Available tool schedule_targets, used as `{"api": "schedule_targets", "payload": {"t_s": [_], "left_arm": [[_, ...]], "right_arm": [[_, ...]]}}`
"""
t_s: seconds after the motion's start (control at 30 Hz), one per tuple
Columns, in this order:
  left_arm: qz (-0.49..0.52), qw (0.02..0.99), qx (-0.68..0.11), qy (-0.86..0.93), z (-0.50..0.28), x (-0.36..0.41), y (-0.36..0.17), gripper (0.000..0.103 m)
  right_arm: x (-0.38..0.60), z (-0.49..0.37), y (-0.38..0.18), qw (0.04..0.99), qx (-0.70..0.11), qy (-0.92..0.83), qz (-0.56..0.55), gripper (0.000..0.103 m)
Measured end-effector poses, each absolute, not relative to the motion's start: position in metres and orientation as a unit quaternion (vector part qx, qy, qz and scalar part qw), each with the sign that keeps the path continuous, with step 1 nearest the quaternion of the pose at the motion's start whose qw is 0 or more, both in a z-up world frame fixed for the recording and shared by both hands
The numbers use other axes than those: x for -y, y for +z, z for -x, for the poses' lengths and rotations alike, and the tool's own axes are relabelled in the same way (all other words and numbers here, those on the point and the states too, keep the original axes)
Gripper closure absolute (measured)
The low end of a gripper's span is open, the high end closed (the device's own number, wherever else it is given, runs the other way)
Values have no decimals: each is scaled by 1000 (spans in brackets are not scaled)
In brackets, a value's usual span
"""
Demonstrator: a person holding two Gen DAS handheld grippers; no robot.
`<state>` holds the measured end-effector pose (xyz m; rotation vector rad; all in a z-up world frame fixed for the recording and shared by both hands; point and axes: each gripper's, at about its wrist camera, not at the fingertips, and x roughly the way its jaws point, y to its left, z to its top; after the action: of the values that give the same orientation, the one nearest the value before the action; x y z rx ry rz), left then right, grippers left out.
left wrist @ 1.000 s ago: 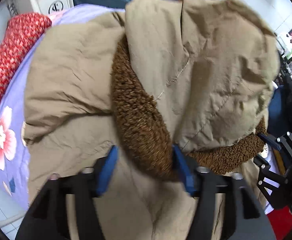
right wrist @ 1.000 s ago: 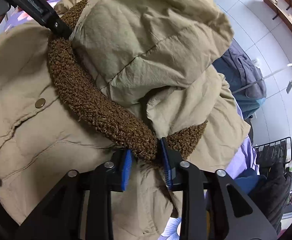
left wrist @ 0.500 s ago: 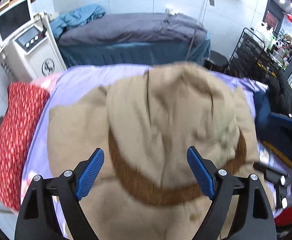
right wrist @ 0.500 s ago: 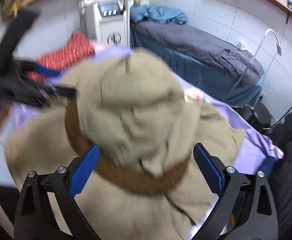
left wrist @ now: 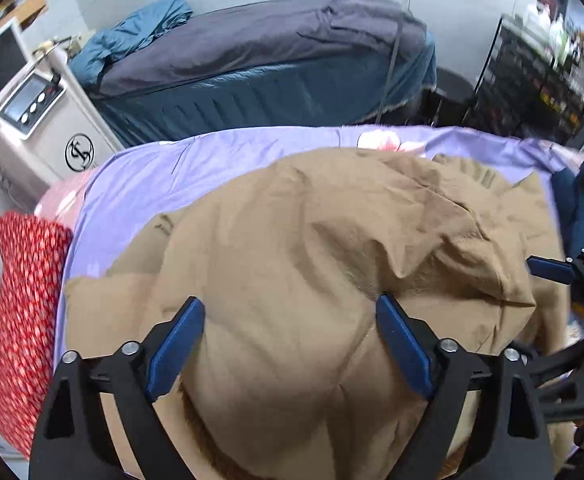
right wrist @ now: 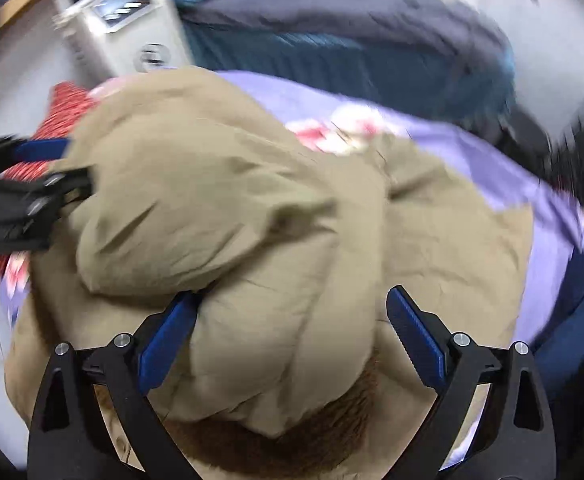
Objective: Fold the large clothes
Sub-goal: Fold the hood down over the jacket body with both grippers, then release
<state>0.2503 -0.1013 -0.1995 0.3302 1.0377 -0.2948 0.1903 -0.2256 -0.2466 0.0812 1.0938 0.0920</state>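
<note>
While both tools are seen with nothing caught between their blue pads, the left gripper (left wrist: 288, 340) is recorded as released, its jaws having just been opening and standing wide above the tan coat (left wrist: 292, 264). The right gripper (right wrist: 292, 336) is likewise recorded as released; its jaws too have just been opening, and no cloth is pinched between them. In the left wrist view the right gripper is seen at the coat's right edge, apart from the cloth as far as can be told; in the right wrist view, which is blurred, the left gripper is seen at the coat's left edge.

The coat is found lying on the bed with the lilac flowered sheet (left wrist: 220, 168), with bare sheet visible beyond the coat's far side. The hood (right wrist: 196, 200) is seen turned over onto the body of the coat, with a strip of brown fleece trim (right wrist: 292, 440) showing at the coat's near edge, under the right gripper. A red patterned cloth (left wrist: 24, 320) lies to the left of the coat, a dark covered bed (left wrist: 276, 64) stands well beyond it, and a white machine (left wrist: 40, 128) stands beyond its left corner.

The hood fold is judged complete. The coat remains a wide, rumpled heap; the sleeves cannot be made out, and the sides and length are judged still to be folded in.
</note>
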Motion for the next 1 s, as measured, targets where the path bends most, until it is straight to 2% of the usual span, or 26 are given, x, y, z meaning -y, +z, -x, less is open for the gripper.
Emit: {"api": "schedule_targets", "payload": {"t_s": [0.2, 0.43, 0.73, 1.0], "left_arm": [[-189, 810, -543, -119, -281, 124, -248, 6], [-199, 812, -535, -122, -288, 123, -272, 5], [-220, 837, -493, -95, -283, 133, -278, 5], [-236, 855, -454, -86, -264, 132, -256, 6]], "right_arm": [[233, -226, -297, 814, -578, 19, -47, 6], [233, -249, -324, 792, -608, 6, -52, 4], [240, -263, -329, 790, -609, 2, -70, 4], [247, -255, -325, 789, -606, 13, -101, 4]]}}
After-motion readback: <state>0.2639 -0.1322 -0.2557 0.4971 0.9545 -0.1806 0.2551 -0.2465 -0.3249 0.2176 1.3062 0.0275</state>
